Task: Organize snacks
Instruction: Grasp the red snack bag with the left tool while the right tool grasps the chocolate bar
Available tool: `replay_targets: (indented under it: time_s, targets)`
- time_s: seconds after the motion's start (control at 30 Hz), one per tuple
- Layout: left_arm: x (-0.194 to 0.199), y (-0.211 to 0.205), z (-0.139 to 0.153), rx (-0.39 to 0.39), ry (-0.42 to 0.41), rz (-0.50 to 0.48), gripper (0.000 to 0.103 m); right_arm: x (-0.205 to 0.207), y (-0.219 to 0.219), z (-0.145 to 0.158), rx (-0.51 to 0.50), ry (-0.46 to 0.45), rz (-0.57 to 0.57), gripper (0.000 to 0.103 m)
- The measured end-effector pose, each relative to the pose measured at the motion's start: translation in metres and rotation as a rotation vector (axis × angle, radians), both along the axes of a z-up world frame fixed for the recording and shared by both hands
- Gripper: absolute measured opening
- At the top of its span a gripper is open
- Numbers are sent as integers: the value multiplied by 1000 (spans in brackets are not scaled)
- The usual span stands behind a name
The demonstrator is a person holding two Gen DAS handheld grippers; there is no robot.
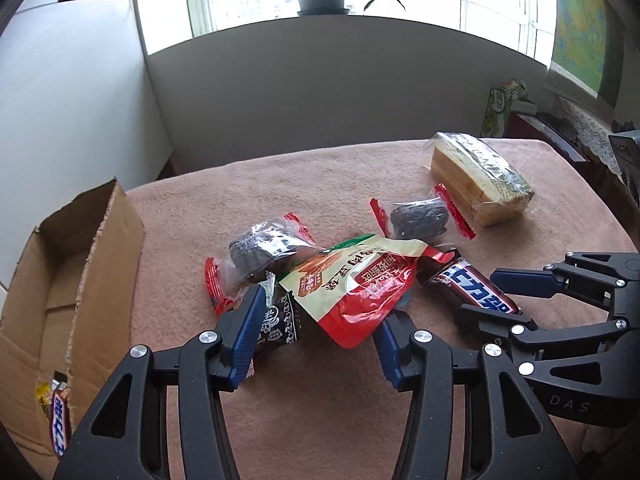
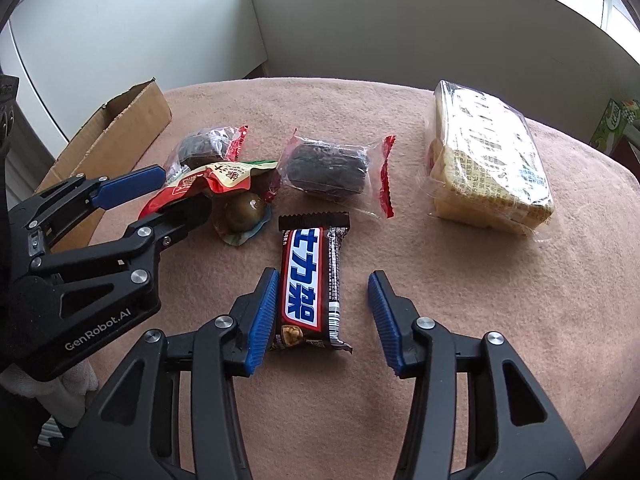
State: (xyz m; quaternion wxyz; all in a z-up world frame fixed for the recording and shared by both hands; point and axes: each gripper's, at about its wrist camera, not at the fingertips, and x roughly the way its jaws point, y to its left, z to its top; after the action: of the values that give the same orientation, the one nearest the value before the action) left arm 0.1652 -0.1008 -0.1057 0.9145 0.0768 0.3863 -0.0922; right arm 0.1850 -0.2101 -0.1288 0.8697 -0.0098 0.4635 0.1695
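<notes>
**Both hand-held grippers over the snack pile**

Right wrist view shows the right hand-held gripper [image 2: 323, 316] straddling a chocolate bar [image 2: 310, 282] that lies flat on the pink-covered bench [image 2: 500, 320]. Its left pad touches or nearly touches the wrapper's edge, while the right pad stands clear, so the jaws are half-wide and nothing is gripped. To do this well, I judge the gripper should shift a little to the right so the bar sits midway, drop until the pads bracket the bar's body and not just the loose wrapper seam, then close evenly; a one-sided close would likely push the bar sideways.

The left hand-held gripper [image 1: 316, 336] is at a middling width around the low end of a red-and-cream pouch [image 1: 352, 288]. Whether its pads press the pouch I cannot tell. A small dark packet [image 1: 276, 320] lies just inside its left pad and could be caught along with the pouch.

The pouch overlaps a wrapped dark cake [image 1: 262, 250] and touches the bar's far end, so lifting either may drag its neighbour. A brown sealed egg [image 2: 244, 214] sits under the pouch's edge. A second dark cake [image 2: 328, 170] and a bag of sliced bread [image 2: 492, 160] lie well apart. An open cardboard box [image 1: 60, 280] at the left, the likely goal, already holds another bar [image 1: 58, 424].
</notes>
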Motion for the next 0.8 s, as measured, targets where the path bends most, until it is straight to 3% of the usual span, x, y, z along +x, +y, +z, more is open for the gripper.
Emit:
replay_targets:
  time_s: [0.23,0.3,0.37,0.5,0.67,0.8]
  targets:
    - [-5,-21,2,66,-41,-74,50,1,-9,2,31,10,-12,48]
    - [-1,-25,3,75,-46,-95,50,0,-10,3,29,11,-10,45]
    - [4,-29,3,83,-47,-107,50,-1,-11,4,32,10,-6,32]
    - [8,-32,4,60,-47,-129,33,0,-12,4,31,10,-2,30]
    - [11,-31,7,28,-51,-136,29,-2,-19,4,44,10,-20,29]
    - [17,-18,13,-52,-32,-115,28,-3,-25,4,53,12,-36,29]
